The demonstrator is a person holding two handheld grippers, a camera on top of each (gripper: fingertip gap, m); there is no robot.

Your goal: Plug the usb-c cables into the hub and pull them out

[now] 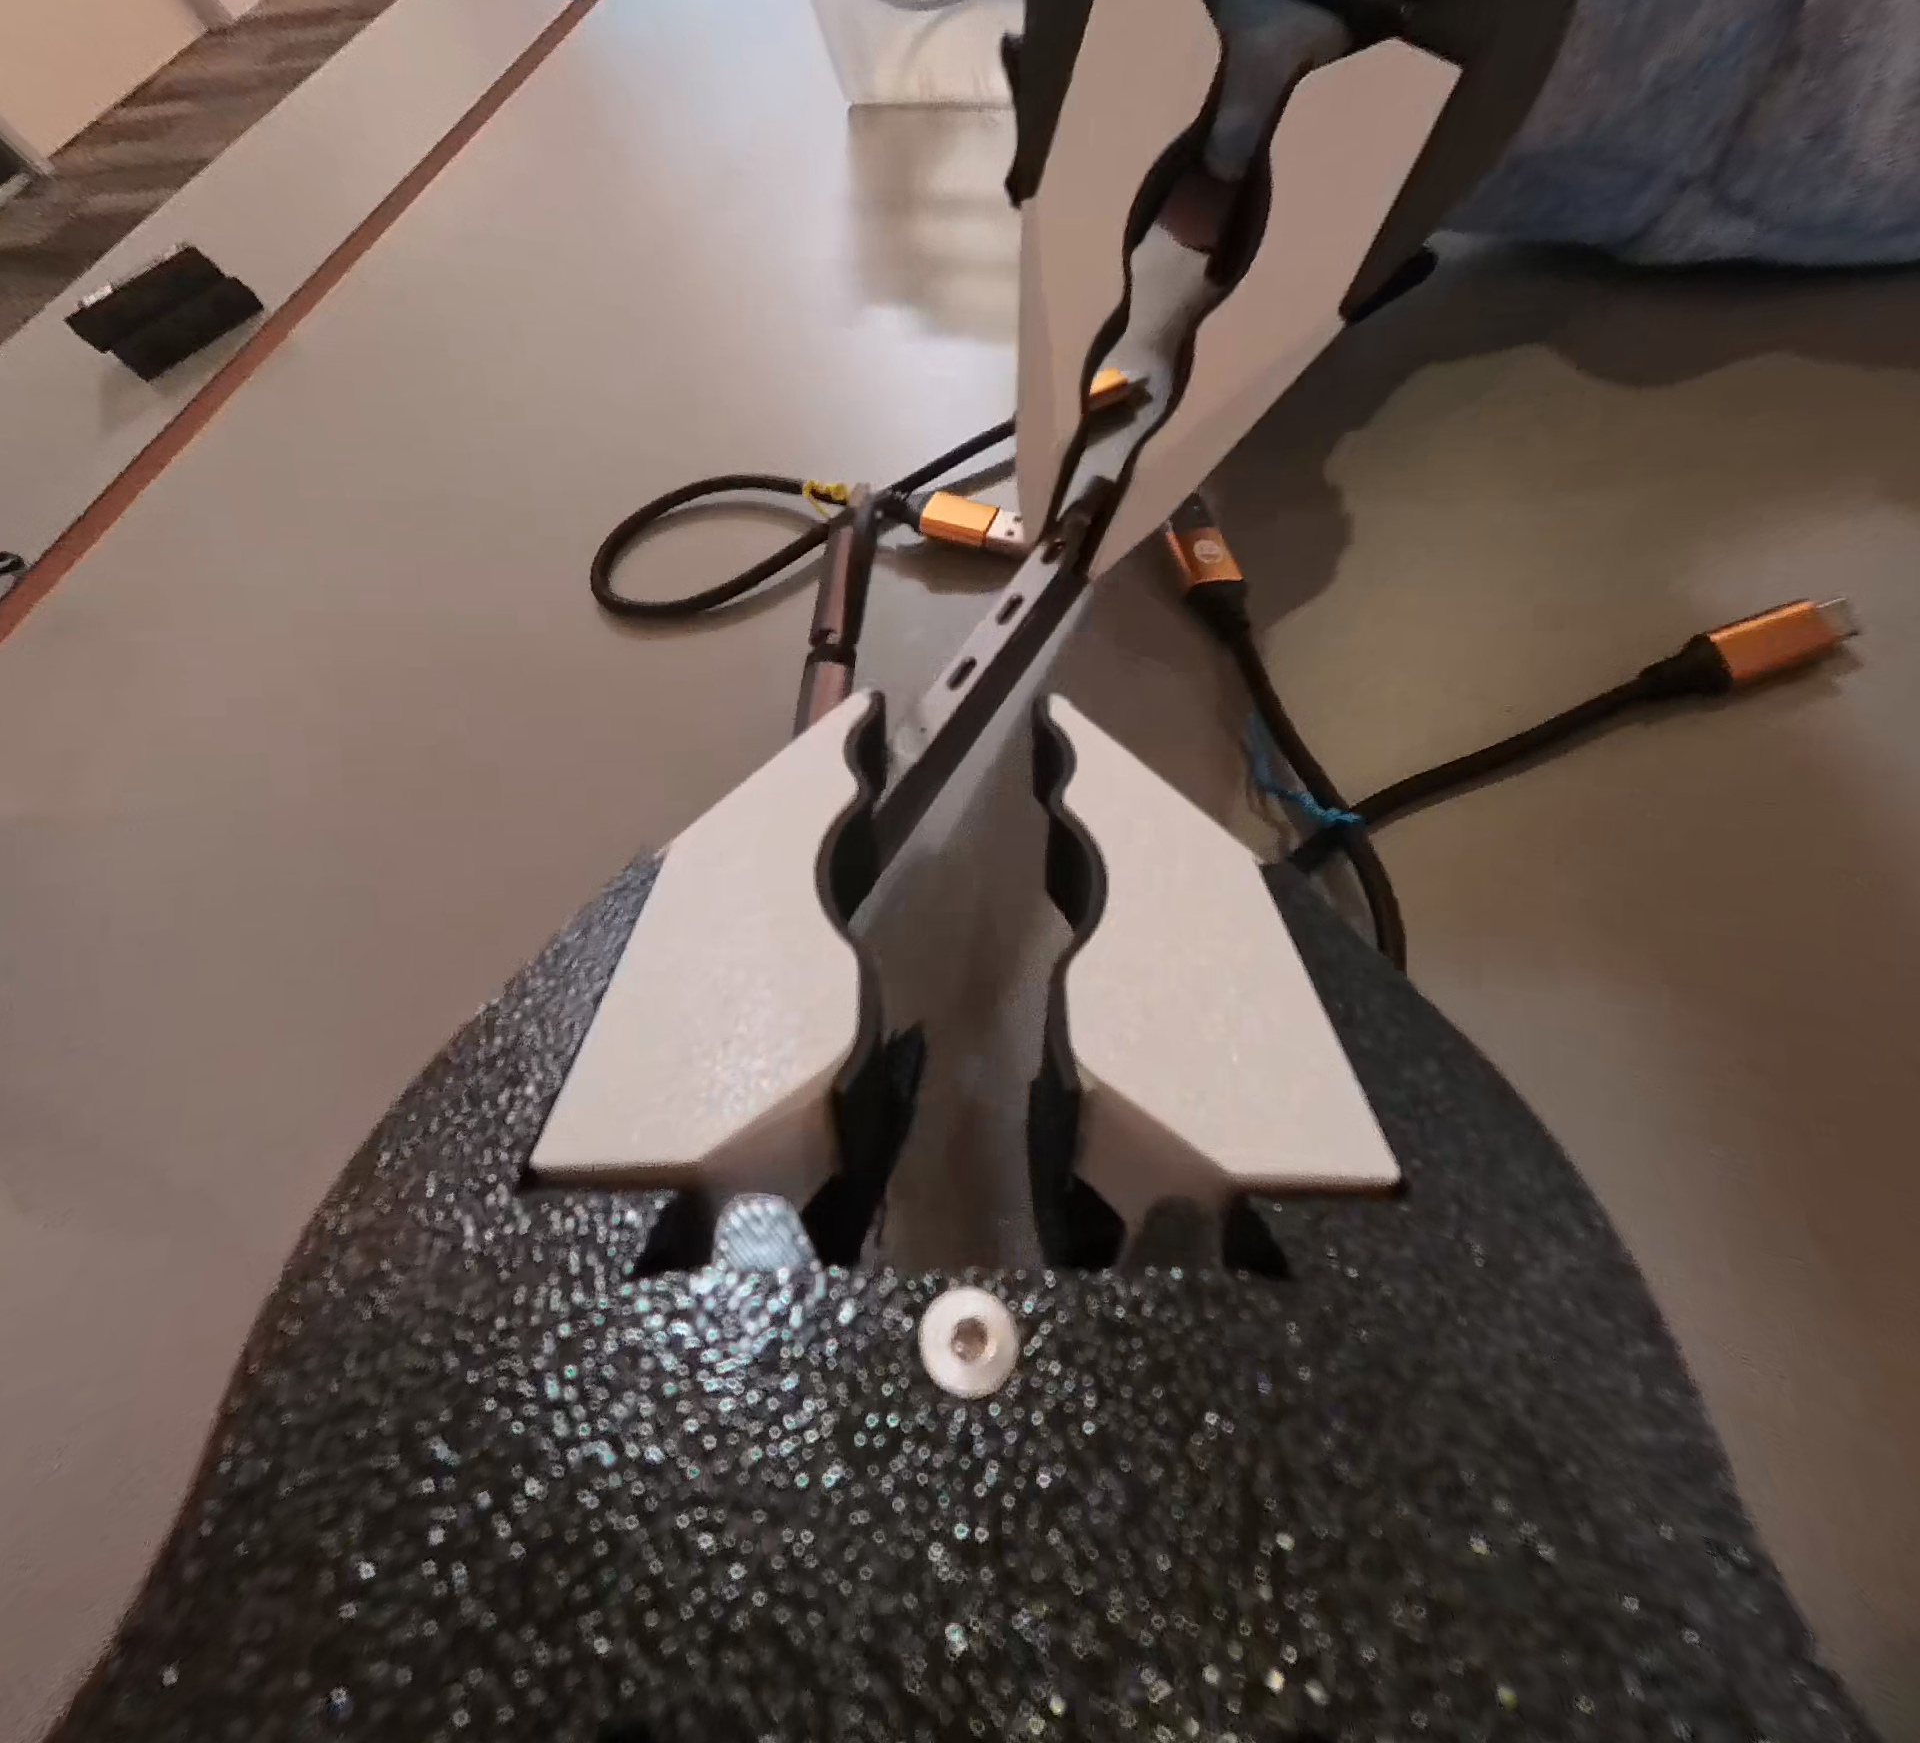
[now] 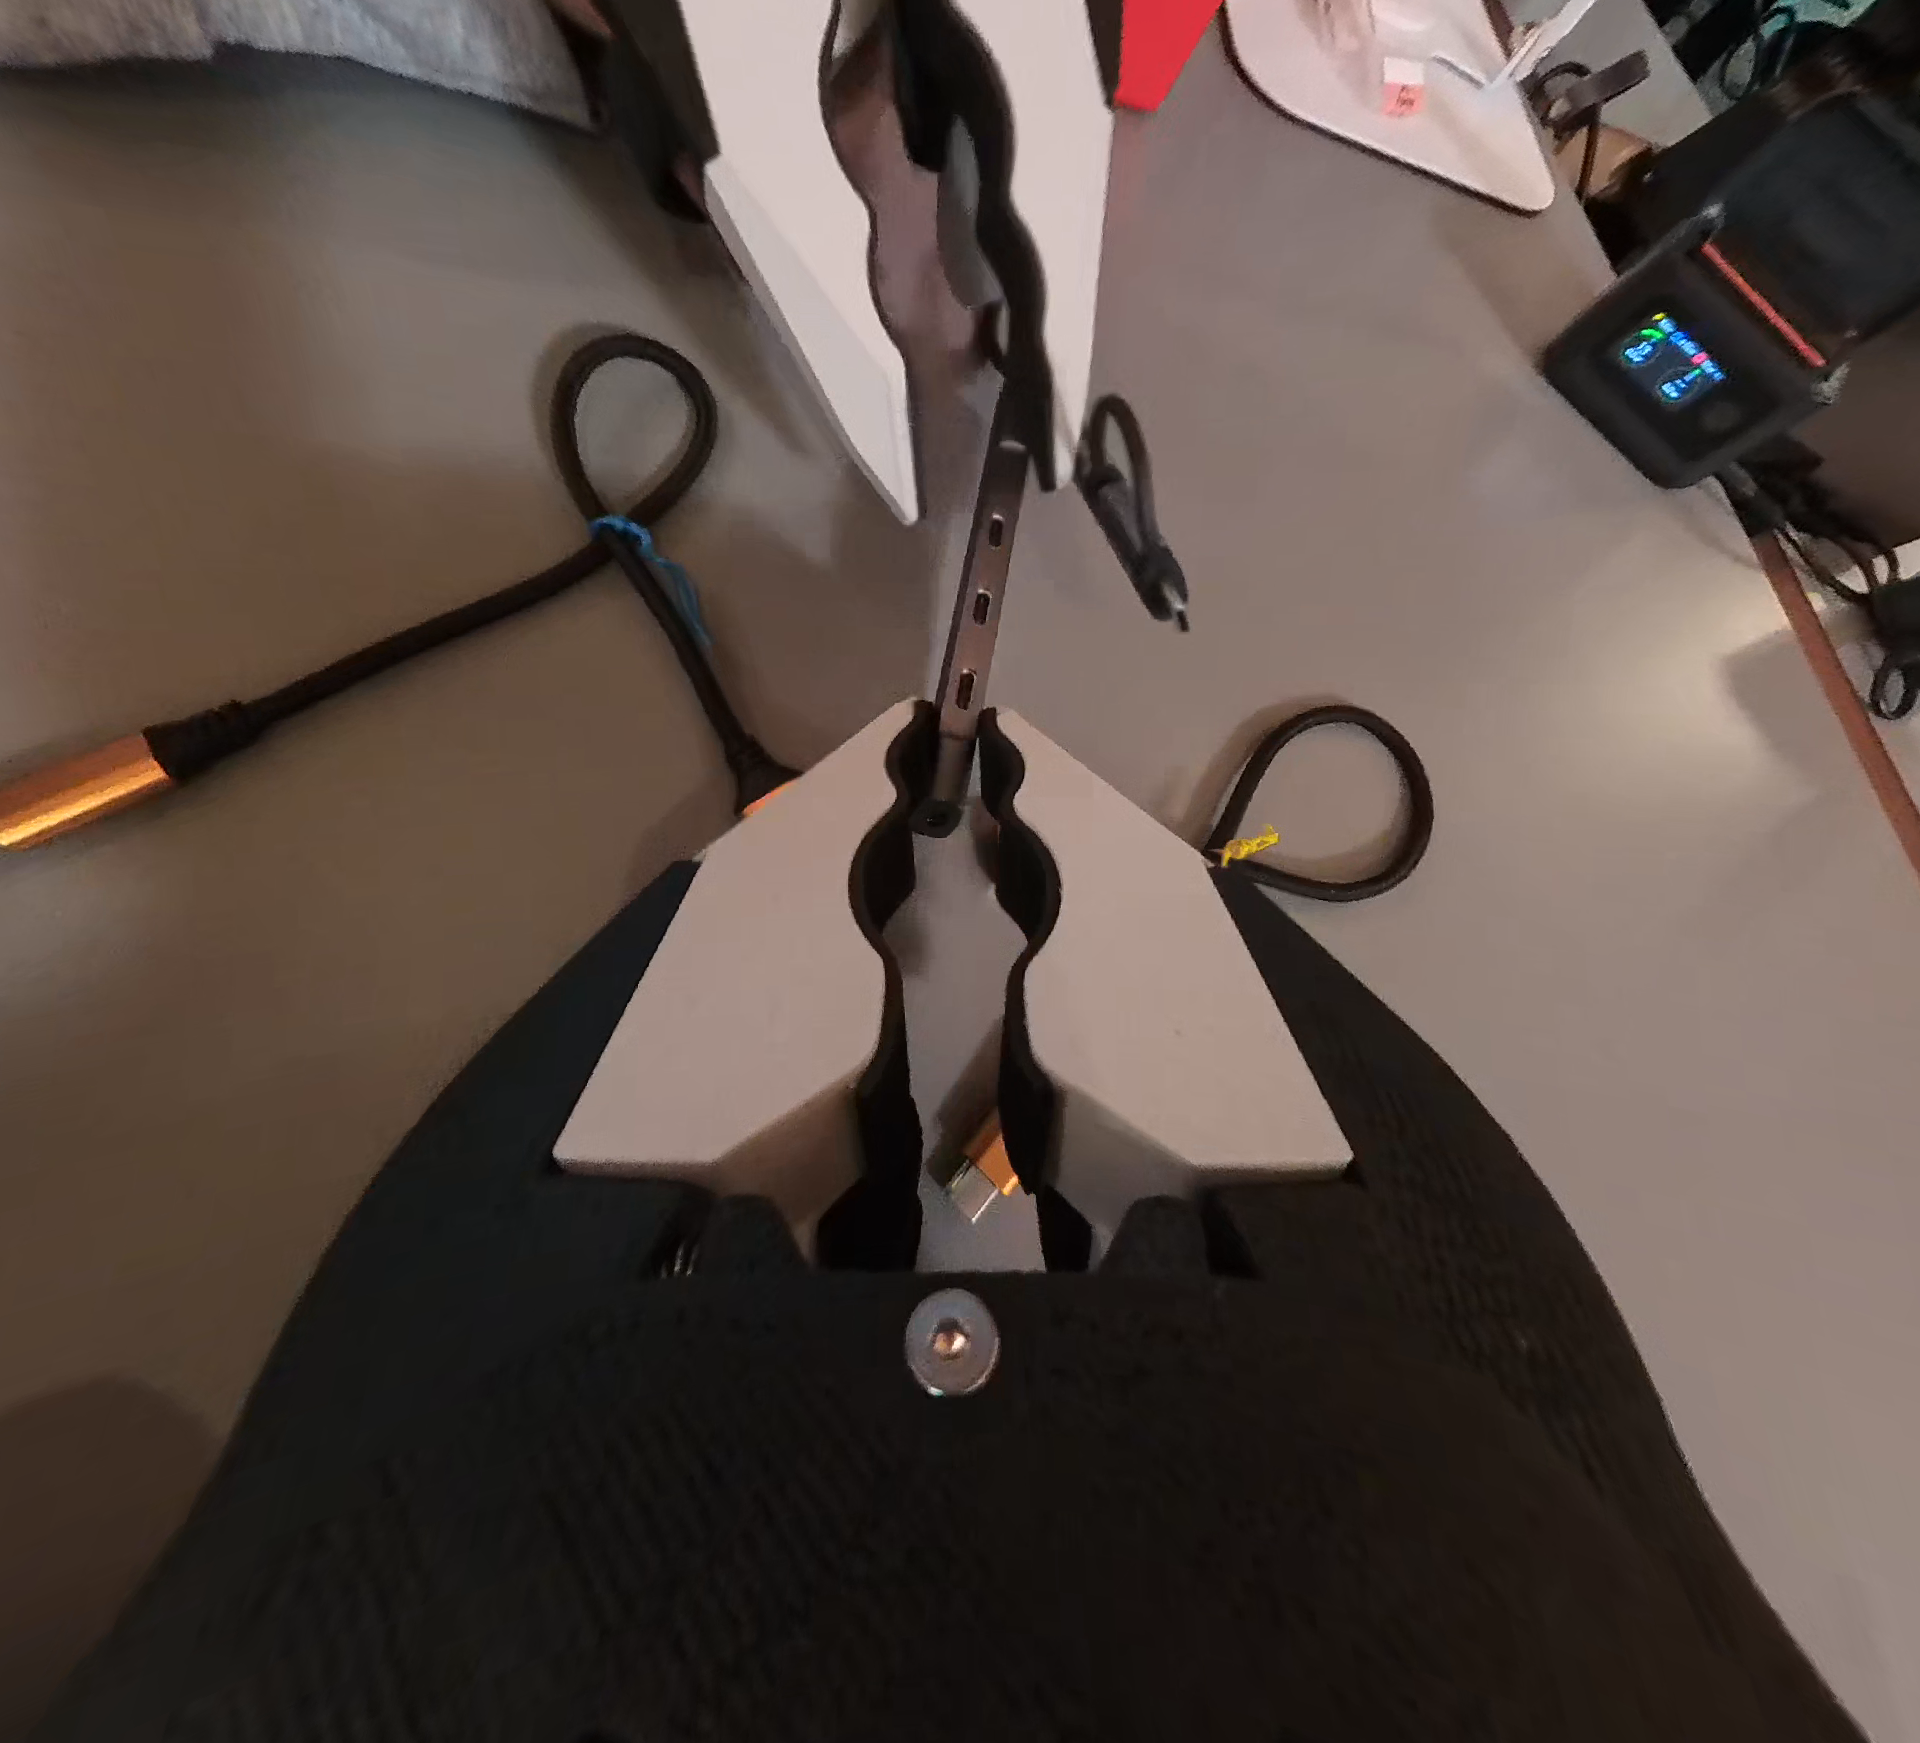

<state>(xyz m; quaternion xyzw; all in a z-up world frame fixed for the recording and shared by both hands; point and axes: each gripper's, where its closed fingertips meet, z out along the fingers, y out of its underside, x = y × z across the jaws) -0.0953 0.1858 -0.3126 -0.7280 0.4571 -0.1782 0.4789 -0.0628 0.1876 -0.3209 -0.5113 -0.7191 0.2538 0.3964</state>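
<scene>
slim grey hub held edge-up — left gripper, right gripper pinching opposite ends

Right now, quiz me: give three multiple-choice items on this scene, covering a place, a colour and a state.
1. Where is the hub?
A. tucked in a drawer
B. held off the table between both grippers, one at each end
C. hanging from a hook

2. What colour are the connector shells on the braided cables?
A. orange
B. green
C. white

3. What state are the hub's ports between the grippers in?
A. all filled with plugs
B. empty
C. taped over

Answers:
1 B: the left gripper and right gripper each clamp one end of the hub.
2 A: the connector shells are orange.
3 B: the ports show as open slots.
</scene>
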